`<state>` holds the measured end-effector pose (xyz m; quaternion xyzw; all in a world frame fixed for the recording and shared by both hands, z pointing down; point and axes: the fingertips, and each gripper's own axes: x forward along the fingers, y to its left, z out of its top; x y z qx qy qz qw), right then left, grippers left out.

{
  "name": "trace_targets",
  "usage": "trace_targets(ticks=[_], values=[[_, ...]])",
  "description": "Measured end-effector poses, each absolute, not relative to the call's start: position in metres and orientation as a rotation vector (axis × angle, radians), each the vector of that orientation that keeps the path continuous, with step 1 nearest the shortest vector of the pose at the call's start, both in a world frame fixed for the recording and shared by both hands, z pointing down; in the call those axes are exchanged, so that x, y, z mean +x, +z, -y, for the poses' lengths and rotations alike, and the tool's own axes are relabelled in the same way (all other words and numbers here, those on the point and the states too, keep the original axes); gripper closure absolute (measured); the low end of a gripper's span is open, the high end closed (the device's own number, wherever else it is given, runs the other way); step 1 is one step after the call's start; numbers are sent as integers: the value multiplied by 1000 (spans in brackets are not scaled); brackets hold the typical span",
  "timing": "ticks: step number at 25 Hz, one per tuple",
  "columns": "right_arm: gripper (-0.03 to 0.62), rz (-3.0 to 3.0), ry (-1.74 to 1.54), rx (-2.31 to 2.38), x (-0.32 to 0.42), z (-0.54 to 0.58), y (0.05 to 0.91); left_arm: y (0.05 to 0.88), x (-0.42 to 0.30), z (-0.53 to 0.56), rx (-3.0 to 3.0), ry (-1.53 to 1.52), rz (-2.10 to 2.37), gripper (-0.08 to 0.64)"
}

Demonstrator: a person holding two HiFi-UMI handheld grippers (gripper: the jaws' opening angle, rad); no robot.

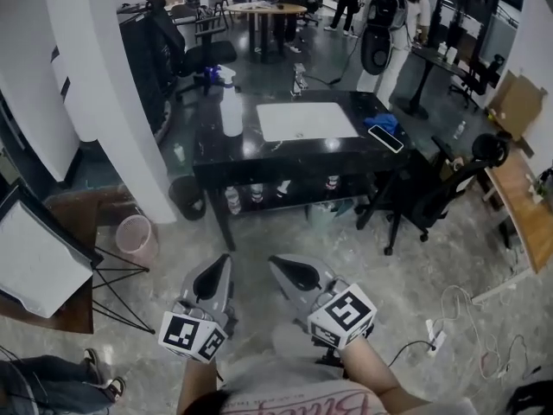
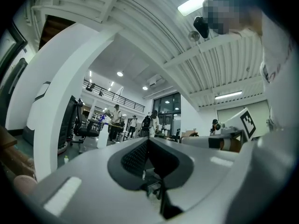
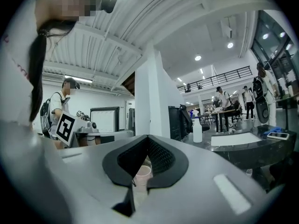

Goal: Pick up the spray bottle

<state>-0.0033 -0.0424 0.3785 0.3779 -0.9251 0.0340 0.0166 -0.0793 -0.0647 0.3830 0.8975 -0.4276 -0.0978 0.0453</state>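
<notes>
White spray bottle (image 1: 232, 111) stands upright at the left end of a black table (image 1: 259, 152), near a white mat (image 1: 307, 121), blue cloth (image 1: 381, 123) and phone (image 1: 385, 138). Black office chair (image 1: 432, 193) to the right, pink bin (image 1: 136, 237) to the left. Left gripper (image 1: 226, 258) and right gripper (image 1: 275, 261), well short of the table, have their jaws closed tip to tip, holding nothing

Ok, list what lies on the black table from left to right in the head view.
Spray bottle → white sheet → phone
</notes>
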Motion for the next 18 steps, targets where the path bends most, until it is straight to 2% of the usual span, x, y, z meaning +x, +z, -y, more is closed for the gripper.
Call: trace_targets(ticks=[11,18], values=[[591,2940,44,1105,-5,189,368,399,-87,201,2668,-311,1390,561],[591,2968,-19,1048,-6,313,348,378,-86,317,2667,-336,1463,561]])
